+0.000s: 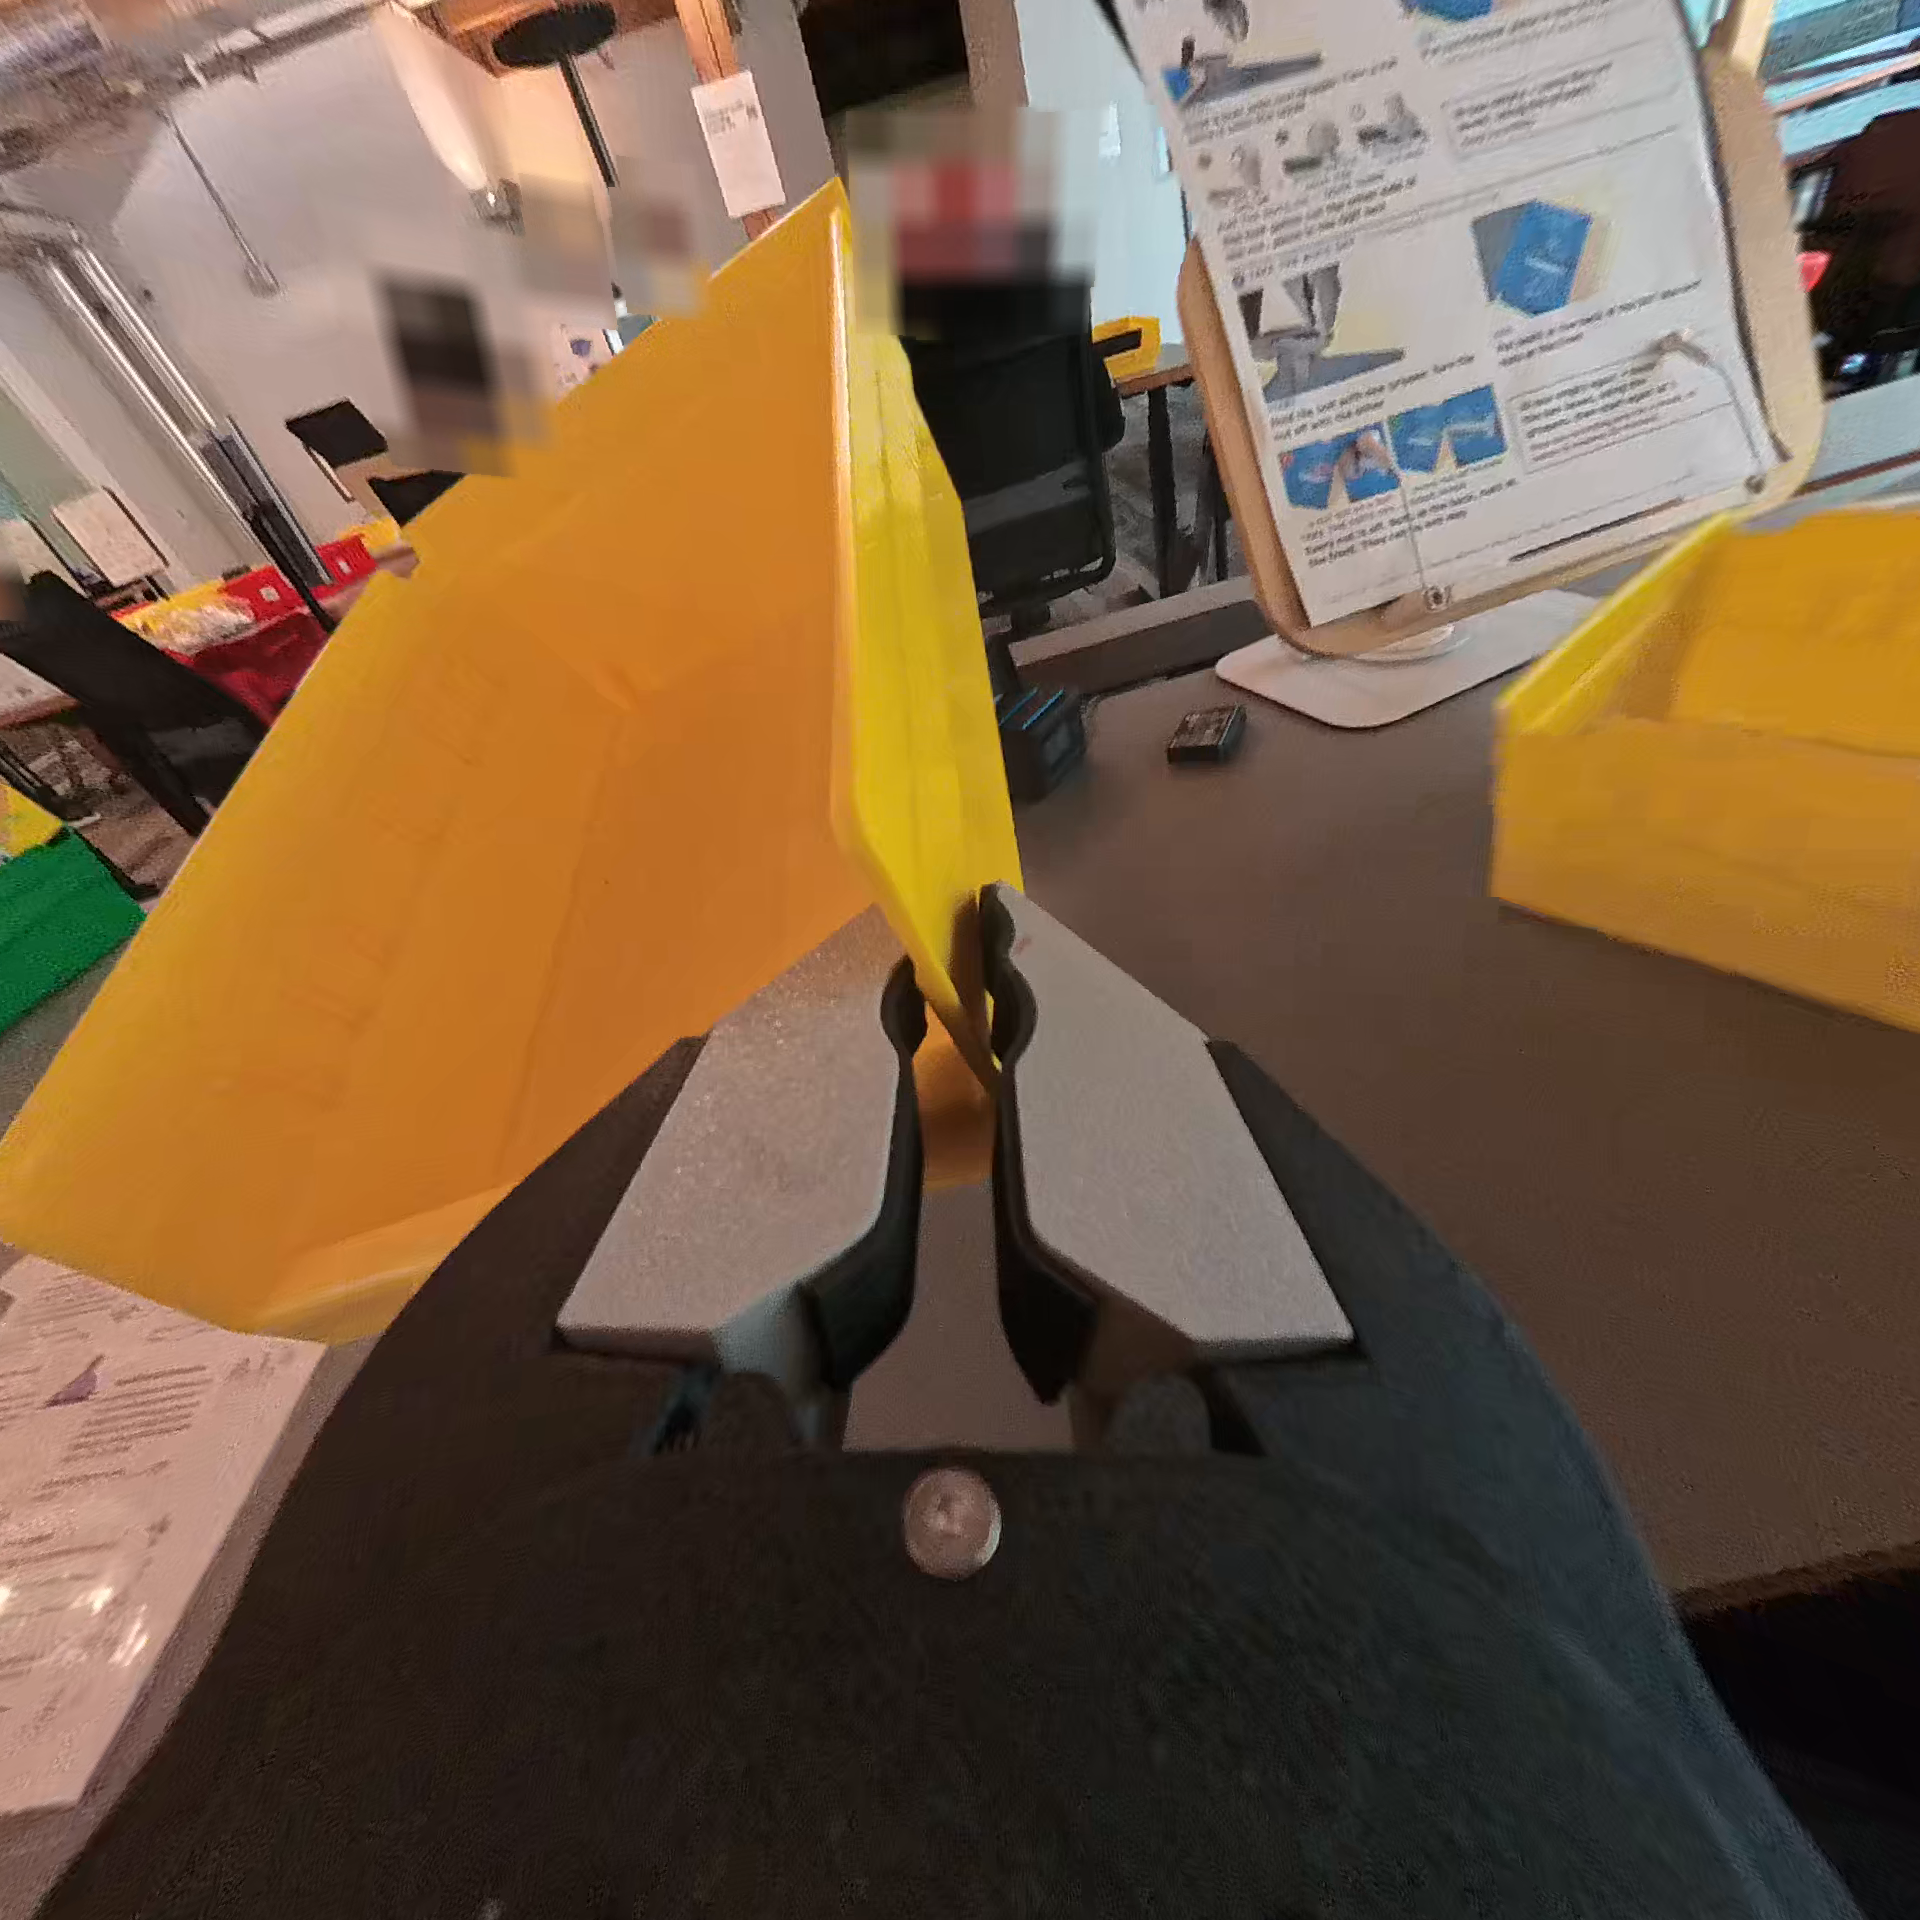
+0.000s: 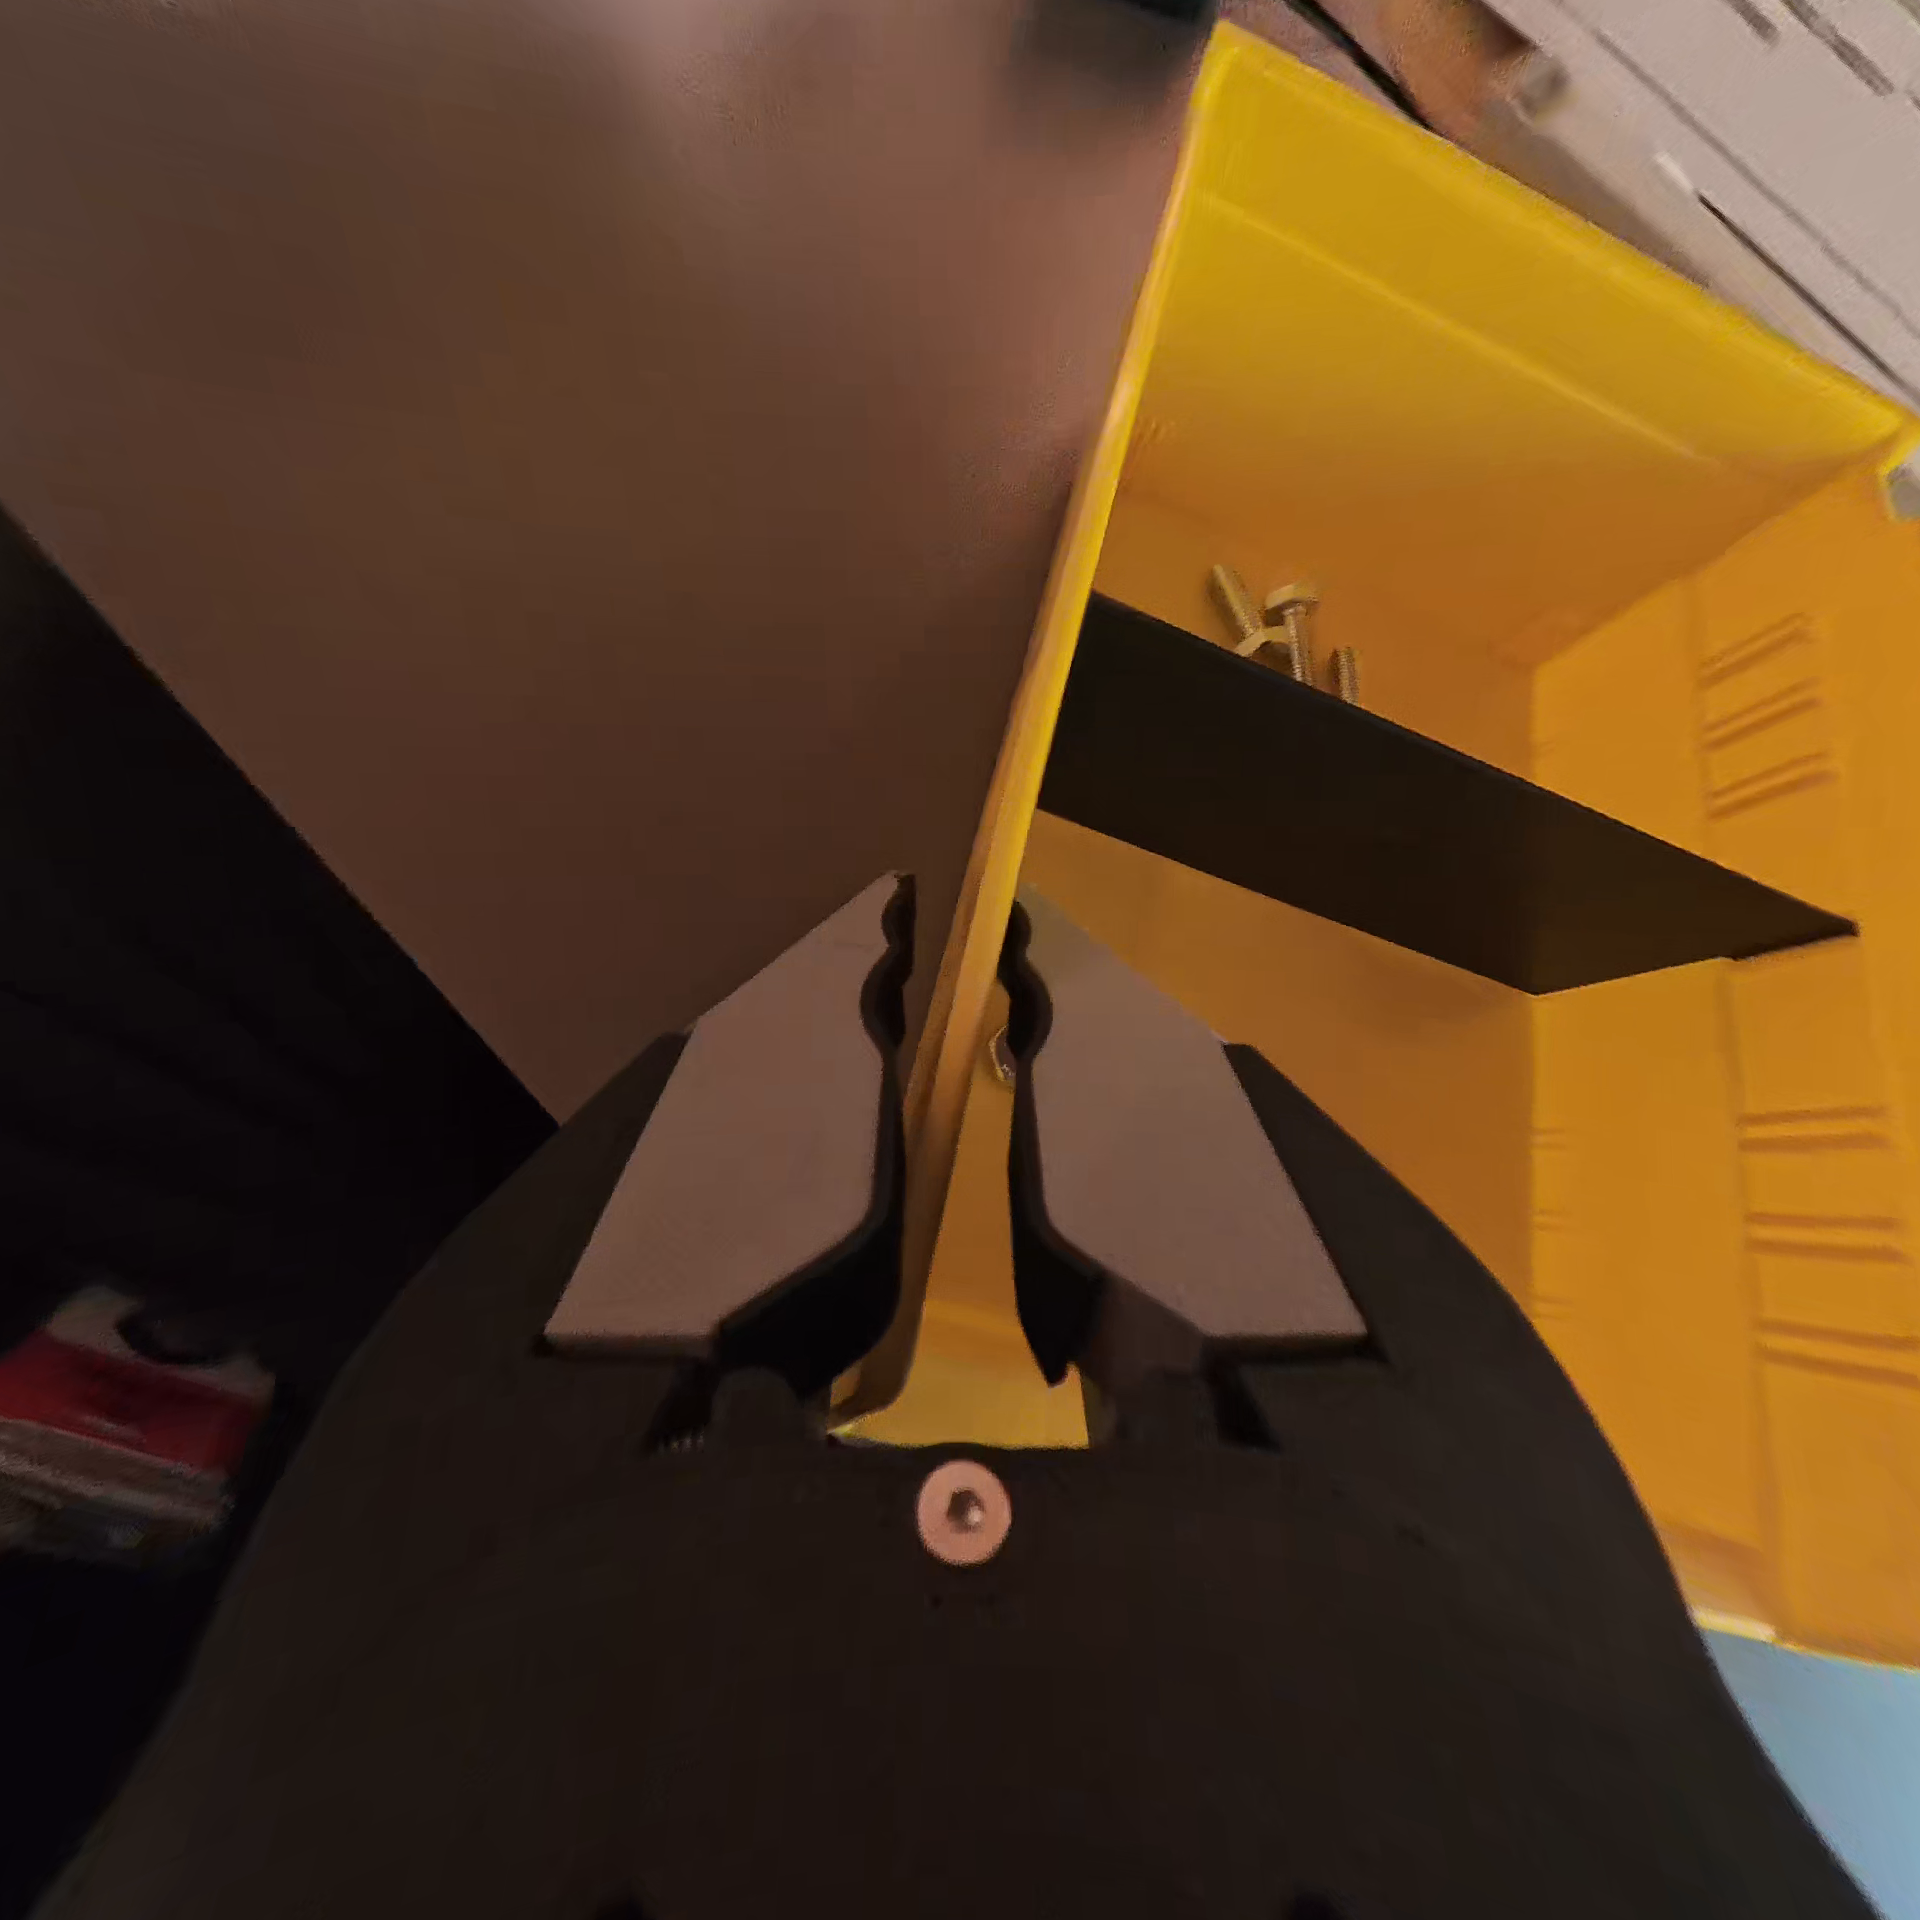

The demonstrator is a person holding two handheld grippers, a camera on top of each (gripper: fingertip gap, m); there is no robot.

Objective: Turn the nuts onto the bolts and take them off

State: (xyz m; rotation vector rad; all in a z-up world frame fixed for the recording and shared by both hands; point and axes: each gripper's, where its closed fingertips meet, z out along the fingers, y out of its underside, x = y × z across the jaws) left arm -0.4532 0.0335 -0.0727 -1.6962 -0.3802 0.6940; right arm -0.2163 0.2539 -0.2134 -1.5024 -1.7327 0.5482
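Left wrist view: left gripper [image 1: 961,971] is clamped narrow on the thin edge of a yellow bin [image 1: 520,790], which is lifted and tilted, filling the left and centre of frame. The bin's outer wall blocks most of what's behind it. No nuts or bolts visible here. At right sits a second yellow bin [image 1: 1714,769] on the grey-brown table [image 1: 1299,1091], well apart from the held one. Upper right: an instruction sheet [image 1: 1455,291] on a light wooden stand w/ a white base. Near that base, centre frame, a small black block [image 1: 1205,732] lies on the table; just left of it another dark item, partly hidden by the bin. Lower left: a printed paper [image 1: 114,1475] on the table edge. Background upper left is an office-type room, white walls, red and green crates [image 1: 62,914], dark chairs; some patches are mosaic-blurred.

Right wrist view: right gripper [image 2: 956,961] is pinched narrow on the rim of a yellow bin wall [image 2: 1049,665], one finger outside, one inside. The bin's interior fills the right half of frame. A black divider [image 2: 1403,821] crosses it. Behind the divider, upper centre-right, brass bolts [image 2: 1288,629] poke up; at least three, nuts can't be made out. A small brass piece [image 2: 1003,1060] sits by the inner finger, too hidden to ID. Left half: blurred brownish surface, dark below; a red-and-white thing [image 2: 114,1423] at lower left, unclear. Pale blue patch lower right.
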